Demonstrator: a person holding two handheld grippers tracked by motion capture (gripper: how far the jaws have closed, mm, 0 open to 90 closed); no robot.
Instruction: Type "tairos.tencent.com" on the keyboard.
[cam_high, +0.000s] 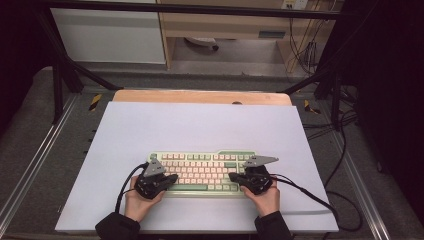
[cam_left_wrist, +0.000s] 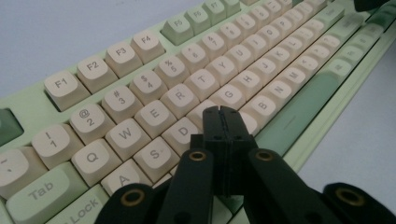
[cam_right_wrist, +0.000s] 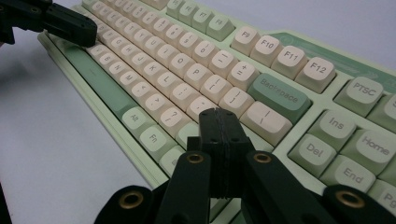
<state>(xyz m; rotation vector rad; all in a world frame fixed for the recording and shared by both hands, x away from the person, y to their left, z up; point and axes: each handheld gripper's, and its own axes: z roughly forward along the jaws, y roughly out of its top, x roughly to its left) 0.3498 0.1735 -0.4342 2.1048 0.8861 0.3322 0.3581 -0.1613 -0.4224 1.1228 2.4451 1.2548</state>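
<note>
Item: one keyboard (cam_high: 202, 172), pale green case with cream keycaps and green accent keys, lying on a light sheet (cam_high: 200, 125) in the lower centre of the high view, its long axis running left to right across the frame. Left gripper (cam_high: 170, 179): jaws pressed together with nothing between them, tip poised over the left block of letter keys; in the left gripper view its tip (cam_left_wrist: 223, 116) sits at centre frame just above the keys around D and F, with the green space bar (cam_left_wrist: 299, 114) to the right of it. Right gripper (cam_high: 235, 177): jaws likewise closed and empty, tip over the right end of the letter block; in the right gripper view its tip (cam_right_wrist: 218, 120) stands near the keys below the Backspace key (cam_right_wrist: 279, 96). Contact with a keycap cannot be told in either gripper view. Governing relation: the keys lie directly beneath and ahead of both closed tips, each hand nearest its own half of the board, so a key press probably calls for a short downward push.
</note>
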